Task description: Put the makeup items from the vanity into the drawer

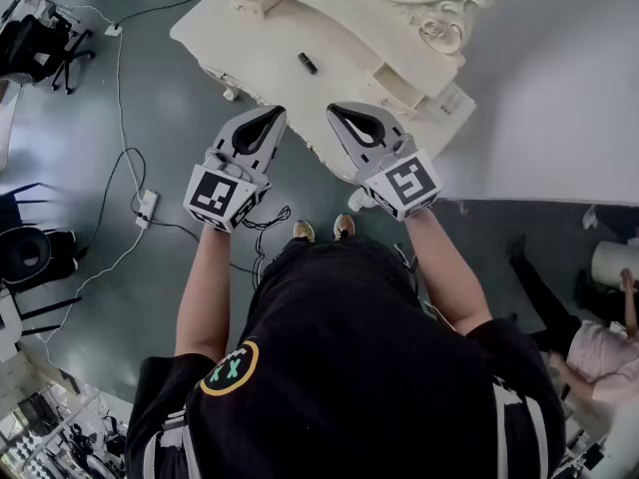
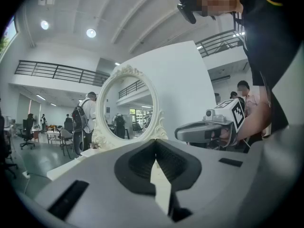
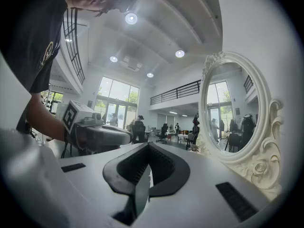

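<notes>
Task looks unstarted: left gripper (image 1: 270,120) and right gripper (image 1: 341,118) both closed, empty; dark item (image 1: 308,63) sits on vanity (image 1: 250,33) at 12 o'clock, no open drawer visible

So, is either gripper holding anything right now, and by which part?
Nothing is held: the left gripper and the right gripper are both shut with nothing between the fingers.

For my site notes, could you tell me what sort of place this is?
Probably an open office or lab hall: mezzanine railing, office chairs, and floor cables beside the white vanity.
</notes>
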The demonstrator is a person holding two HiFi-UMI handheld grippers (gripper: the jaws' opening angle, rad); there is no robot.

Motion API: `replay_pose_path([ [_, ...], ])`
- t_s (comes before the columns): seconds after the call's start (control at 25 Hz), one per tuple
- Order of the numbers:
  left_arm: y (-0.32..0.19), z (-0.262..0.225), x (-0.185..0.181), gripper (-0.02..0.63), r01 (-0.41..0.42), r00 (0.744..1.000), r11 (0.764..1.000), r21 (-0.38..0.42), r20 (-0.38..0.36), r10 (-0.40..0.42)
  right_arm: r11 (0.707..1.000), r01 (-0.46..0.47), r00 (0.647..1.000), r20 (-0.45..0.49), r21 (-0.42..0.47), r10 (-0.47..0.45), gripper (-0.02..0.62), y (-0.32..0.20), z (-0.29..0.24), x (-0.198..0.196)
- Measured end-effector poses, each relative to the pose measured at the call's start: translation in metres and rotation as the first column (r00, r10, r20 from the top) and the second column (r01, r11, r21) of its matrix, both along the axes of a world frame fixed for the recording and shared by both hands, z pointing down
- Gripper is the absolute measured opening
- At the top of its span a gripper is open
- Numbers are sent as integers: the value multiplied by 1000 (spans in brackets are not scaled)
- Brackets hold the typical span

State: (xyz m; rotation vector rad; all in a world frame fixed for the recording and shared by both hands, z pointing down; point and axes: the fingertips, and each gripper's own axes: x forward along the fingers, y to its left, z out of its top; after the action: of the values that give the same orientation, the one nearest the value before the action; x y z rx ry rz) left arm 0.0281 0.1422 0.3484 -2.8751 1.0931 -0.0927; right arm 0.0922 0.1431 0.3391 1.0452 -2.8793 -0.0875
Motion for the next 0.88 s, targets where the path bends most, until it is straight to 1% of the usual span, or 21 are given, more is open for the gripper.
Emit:
replay_pose_path([
  [0.12, -2, 1, 0, 21, -2, 1000, 1000, 1, -3, 2, 1000, -2, 1000, -16, 15, 2, 20, -2, 5, 2],
  [0.28, -4, 1, -1, 21, -1, 1000, 1000, 1, -6, 1, 1000, -12, 1000, -18, 4, 12, 20, -3, 7, 3],
  [0.48, -5, 1, 1, 21, -4, 1000, 1000, -4, -10, 4, 1000, 8, 1000, -16, 21, -8, 21, -1, 4, 1],
  [0.64, -6, 4, 3, 21, -7, 1000, 1000, -5, -9, 7, 1000, 6, 1000, -15, 23, -6, 24, -2, 7, 1],
  [0.72, -7, 4, 3, 21, -8, 1000, 1000, -5, -8, 8, 1000, 2, 1000, -11, 6, -2, 54, -3, 10, 2],
  [0.8, -7, 4, 3, 21, -8, 1000, 1000, -6, -9, 8, 1000, 6, 1000, -6, -1, -6, 101, -3, 10, 1],
  [0.88, -8, 4, 3, 21, -9, 1000, 1000, -7, -10, 9, 1000, 21, 1000, -4, 2, -21, 172, -2, 9, 0],
])
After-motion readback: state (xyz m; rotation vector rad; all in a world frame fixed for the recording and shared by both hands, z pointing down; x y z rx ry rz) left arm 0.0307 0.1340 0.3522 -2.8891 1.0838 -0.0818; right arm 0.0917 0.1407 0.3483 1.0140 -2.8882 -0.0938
